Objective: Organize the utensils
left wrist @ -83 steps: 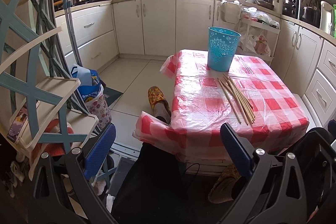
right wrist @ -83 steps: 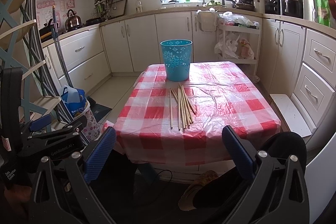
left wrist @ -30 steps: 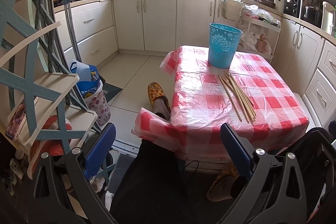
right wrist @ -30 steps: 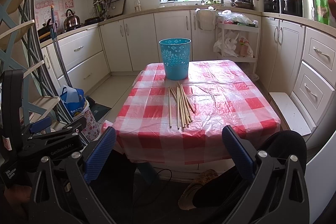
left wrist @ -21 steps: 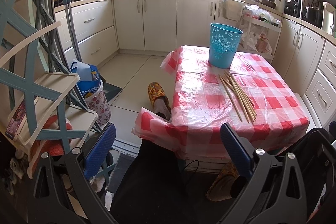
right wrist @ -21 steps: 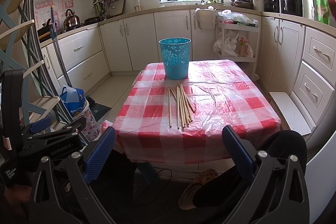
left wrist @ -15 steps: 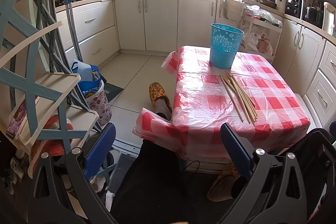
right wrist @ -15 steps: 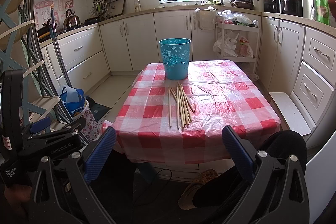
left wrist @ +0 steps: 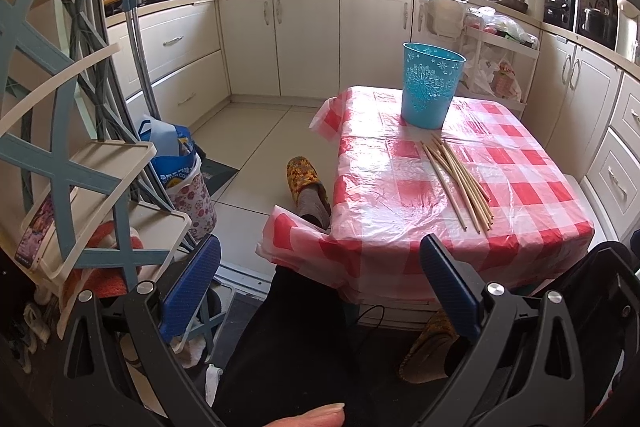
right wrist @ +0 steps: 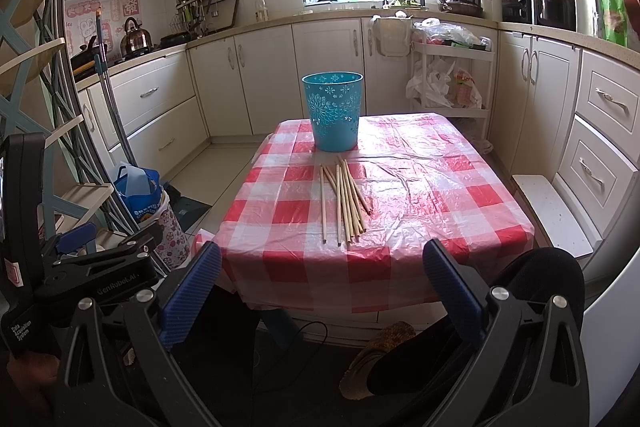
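Several long wooden chopsticks (right wrist: 346,201) lie in a loose bundle on the red-and-white checked table (right wrist: 420,195), just in front of an upright blue perforated bin (right wrist: 334,111). They also show in the left wrist view: chopsticks (left wrist: 458,181), bin (left wrist: 430,89). My right gripper (right wrist: 320,279) is open and empty, held low before the table's near edge. My left gripper (left wrist: 320,275) is open and empty, low and left of the table; its body shows in the right wrist view (right wrist: 92,267).
A blue-and-cream folding rack (left wrist: 60,163) stands close on the left, with a bag (left wrist: 176,163) and mop handle (left wrist: 138,67) beside it. The person's legs and slippered foot (left wrist: 306,183) are under the table's near left corner. Cabinets line the back and right.
Almost nothing has moved. The left wrist view has drifted slightly, and a fingertip now shows at its bottom edge. Both grippers stay open.
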### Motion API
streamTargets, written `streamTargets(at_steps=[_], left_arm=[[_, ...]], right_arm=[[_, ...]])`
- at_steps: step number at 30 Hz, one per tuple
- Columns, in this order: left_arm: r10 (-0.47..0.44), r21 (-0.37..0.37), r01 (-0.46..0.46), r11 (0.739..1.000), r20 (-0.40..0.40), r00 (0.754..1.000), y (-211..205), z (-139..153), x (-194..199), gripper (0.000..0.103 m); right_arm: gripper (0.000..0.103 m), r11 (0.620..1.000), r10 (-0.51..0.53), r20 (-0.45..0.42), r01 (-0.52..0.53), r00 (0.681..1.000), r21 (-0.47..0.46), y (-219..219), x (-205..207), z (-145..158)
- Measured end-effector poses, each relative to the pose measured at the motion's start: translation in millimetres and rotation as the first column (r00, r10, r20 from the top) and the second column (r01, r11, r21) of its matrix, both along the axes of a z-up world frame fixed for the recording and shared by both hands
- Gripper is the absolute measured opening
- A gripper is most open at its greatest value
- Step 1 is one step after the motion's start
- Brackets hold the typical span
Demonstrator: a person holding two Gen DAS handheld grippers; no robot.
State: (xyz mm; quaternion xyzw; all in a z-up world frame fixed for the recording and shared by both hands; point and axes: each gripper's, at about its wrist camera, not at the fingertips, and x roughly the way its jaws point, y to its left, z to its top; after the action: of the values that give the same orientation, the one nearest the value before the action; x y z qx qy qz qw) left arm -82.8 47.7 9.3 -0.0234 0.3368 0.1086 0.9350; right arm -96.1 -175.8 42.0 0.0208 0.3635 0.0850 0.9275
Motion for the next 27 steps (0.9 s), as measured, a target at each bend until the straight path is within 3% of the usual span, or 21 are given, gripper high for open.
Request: streamTargets(at_steps=[27], left_arm=[[-0.007,0.078,0.010,0.997,-0.041,0.999,-12,1,3,0.096]], right_arm=[[0.097,1.000,0.000,0.000,0.000,1.000,0.000,-1,0,1]])
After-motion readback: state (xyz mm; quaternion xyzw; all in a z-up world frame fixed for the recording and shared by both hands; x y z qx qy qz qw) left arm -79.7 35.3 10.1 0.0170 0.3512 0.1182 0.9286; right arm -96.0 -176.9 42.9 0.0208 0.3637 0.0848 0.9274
